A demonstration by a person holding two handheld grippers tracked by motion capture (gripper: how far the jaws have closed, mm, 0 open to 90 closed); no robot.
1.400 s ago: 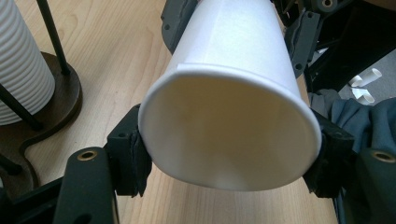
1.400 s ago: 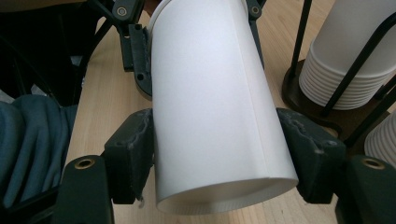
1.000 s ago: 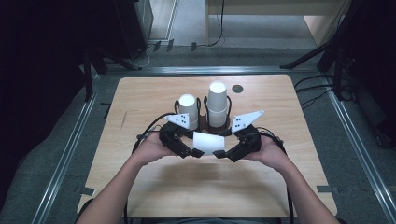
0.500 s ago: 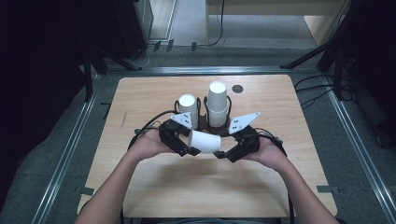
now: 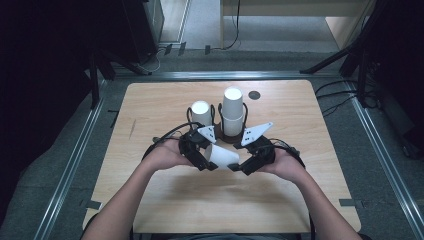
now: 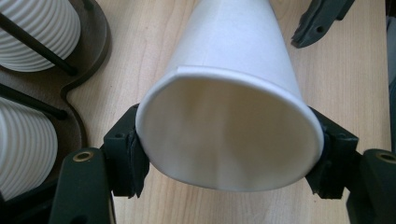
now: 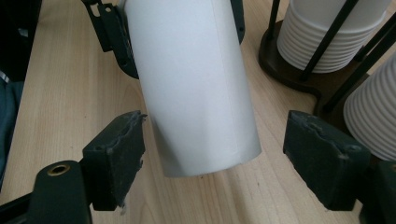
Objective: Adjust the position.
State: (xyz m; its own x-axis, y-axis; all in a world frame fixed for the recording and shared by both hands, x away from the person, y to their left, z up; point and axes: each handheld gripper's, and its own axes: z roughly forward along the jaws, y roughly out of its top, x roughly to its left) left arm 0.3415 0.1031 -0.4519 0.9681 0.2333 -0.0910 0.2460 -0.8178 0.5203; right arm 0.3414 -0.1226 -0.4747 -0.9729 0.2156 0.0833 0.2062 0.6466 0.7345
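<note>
We have a white paper cup (image 5: pixel 223 156) lying on its side between our two grippers, just above the wooden table (image 5: pixel 310 150) near the middle of it. Its long axis runs across the table from one hand to the other, tipped a little so the narrow end sits nearer to us in the high view. The wide open mouth faces our left gripper (image 5: pixel 200 155); the closed base points at our right gripper (image 5: pixel 243 163).

In the left gripper view we look straight into the mouth of the cup (image 6: pixel 229 135), and the rim is pinched from both sides: both black pads press on the wall just behind the lip, squeezing the mouth slightly oval. So our left gripper (image 6: pixel 229 161) grips the cup at its wide end and carries it.

In the right gripper view the base of the cup (image 7: pixel 196 88) hangs between the jaws of our right gripper (image 7: pixel 215 149), but there is bare table on both sides of it, with a wider gap on the right. These jaws have just been closing in and stand apart, touching nothing.

Just beyond our hands stands a dark cup rack (image 5: pixel 222 136) with two stacks of upturned cups, a short stack (image 5: pixel 201 113) on the left and a tall stack (image 5: pixel 233 110) on the right.
</note>
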